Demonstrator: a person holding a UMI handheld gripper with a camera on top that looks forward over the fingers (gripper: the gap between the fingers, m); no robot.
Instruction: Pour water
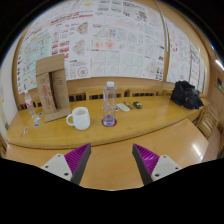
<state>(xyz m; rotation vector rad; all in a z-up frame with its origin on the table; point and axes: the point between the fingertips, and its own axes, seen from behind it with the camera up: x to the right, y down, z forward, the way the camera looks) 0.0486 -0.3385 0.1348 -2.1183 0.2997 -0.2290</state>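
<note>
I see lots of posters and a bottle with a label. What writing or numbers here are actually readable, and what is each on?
No text can be read here.
Wall posters: dense print and diagrams, too small to read.
Water bottle: purple band at its base, no legible words.
Cardboard box: no readable marking.
White mug: plain.
The gripper is open, its fingers bearing no text.

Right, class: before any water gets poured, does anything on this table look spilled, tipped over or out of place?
Nothing stands out. The clear plastic water bottle and the white ceramic mug both stand upright on the wooden table, with no spill visible. The tongs are open, short of both.
</note>
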